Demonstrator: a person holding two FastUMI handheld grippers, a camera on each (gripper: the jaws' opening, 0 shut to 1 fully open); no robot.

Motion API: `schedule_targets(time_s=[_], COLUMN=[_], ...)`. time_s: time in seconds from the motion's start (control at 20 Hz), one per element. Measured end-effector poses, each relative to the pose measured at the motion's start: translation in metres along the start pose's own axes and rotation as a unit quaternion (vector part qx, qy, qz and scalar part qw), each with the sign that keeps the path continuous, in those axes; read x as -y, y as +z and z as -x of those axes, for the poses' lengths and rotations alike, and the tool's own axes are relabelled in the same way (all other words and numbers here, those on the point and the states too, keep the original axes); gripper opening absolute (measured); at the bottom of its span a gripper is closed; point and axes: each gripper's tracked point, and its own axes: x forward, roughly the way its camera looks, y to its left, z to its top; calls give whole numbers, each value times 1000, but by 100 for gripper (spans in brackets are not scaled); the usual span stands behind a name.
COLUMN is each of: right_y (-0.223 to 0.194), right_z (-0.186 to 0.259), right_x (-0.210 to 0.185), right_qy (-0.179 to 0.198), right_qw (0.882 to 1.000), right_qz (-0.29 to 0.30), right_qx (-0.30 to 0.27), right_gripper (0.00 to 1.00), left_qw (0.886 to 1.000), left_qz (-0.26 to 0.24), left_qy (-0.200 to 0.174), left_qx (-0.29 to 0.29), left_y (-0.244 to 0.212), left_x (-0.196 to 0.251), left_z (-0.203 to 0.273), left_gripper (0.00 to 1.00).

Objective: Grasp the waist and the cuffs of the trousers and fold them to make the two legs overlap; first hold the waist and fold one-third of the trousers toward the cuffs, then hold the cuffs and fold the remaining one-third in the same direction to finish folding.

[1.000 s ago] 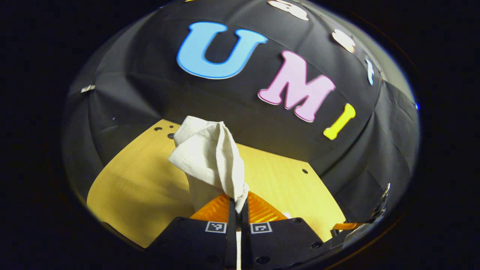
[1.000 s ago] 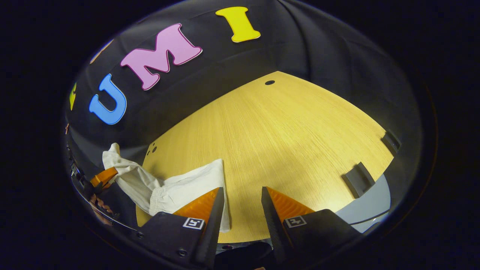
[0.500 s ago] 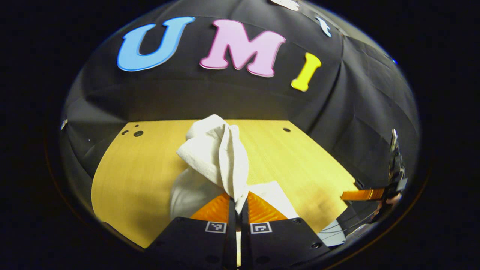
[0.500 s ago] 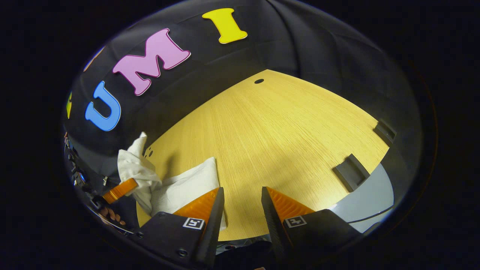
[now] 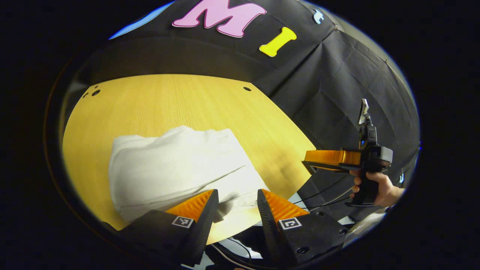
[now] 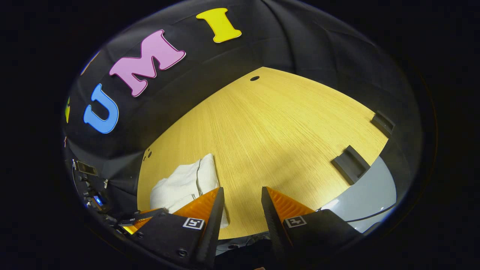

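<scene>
The trousers point(image 5: 176, 168) lie as a folded white bundle on the wooden table point(image 5: 168, 101), close to its near edge. The top layer looks puffy, so I think it may slide or open again if a finger catches the cloth on the way out. The left gripper point(image 5: 234, 202) is released, its jaws wide apart just over the near edge of the bundle, holding nothing. The right gripper point(image 6: 242, 204) is also spread and empty, over bare table beside the bundle.
</scene>
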Motion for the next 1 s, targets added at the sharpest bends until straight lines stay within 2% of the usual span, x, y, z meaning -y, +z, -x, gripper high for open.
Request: schedule_targets(time_s=[0.25,0.5,0.75,1.0], right_y=[-4,1,25,42], right_z=[-3,7,26,40], right_x=[-26,-76,-116,-155], right_qy=[23,71,100,129], right_qw=[1000,997,994,985], right_qz=[8,2,23,90], right_qx=[-7,-5,27,71], right_gripper=[63,63,63,63], left_qw=[1000,994,980,958], left_qz=[18,62,92,134], left_qy=[15,13,48,90], left_qx=[18,85,172,236], left_y=[2,36,78,92], left_x=[-13,-34,-75,-113], left_z=[19,66,121,190], left_gripper=[68,68,68,68])
